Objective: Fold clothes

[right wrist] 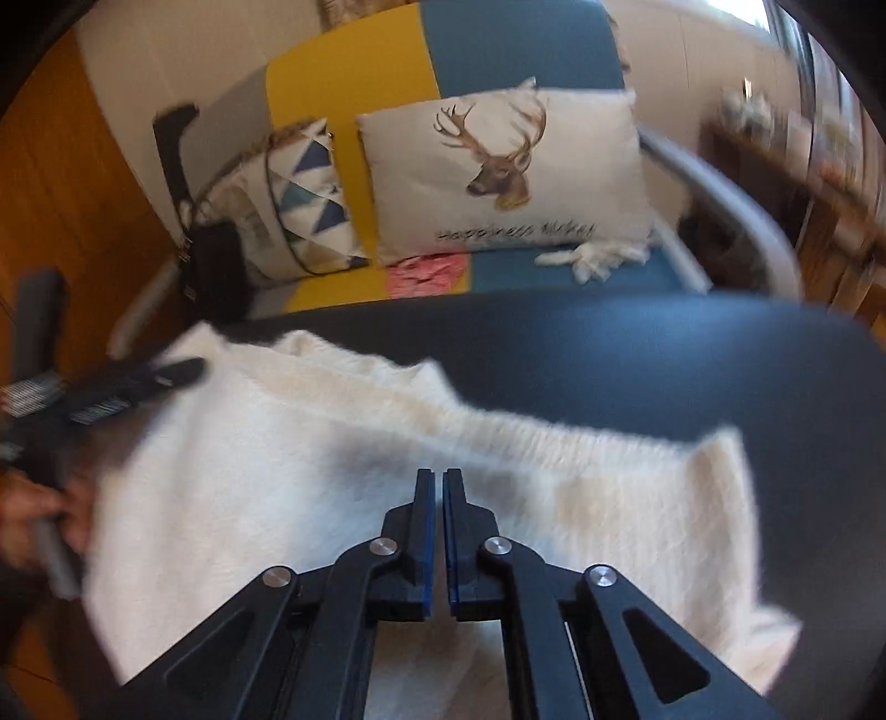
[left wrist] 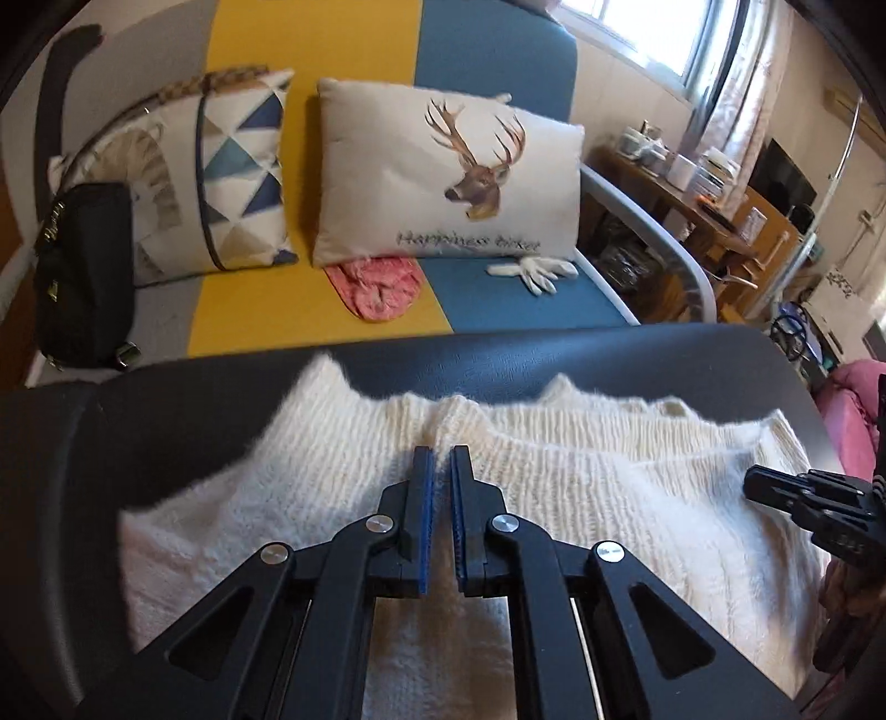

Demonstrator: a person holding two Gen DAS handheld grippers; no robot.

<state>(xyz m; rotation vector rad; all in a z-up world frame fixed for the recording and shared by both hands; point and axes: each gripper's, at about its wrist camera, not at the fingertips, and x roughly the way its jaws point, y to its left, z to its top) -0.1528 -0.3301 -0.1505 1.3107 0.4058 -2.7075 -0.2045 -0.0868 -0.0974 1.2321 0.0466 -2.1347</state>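
A cream knitted sweater lies spread on a dark bench, its ribbed upper edge rumpled and turned toward the sofa behind. At the far left of the sofa seat stands a black bag, just beside a cushion with a triangle pattern. Right of that, a cushion printed with a stag's head leans against the backrest; a pink cloth lies at its foot on the yellow panel, and a small white item rests on the blue panel. A cluttered wooden table and a curtained window occupy the far right.

In the left wrist view, the left tool points down at the sweater near its upper edge, blue-lined fingers drawn together; fuzzy knit shows in the narrow slit at the tips, though whether any fabric is actually pinched cannot be told. The right tool enters from the right edge, low over the sweater's right portion.

The right wrist view is motion-blurred. Here the left tool reaches in from the left, carried by a hand at the sweater's left margin. The right tool sits over the middle of the garment, fingers brought together with only a slit between them; a grip on the knit cannot be confirmed. The bench is bare beyond the sweater's far edge.
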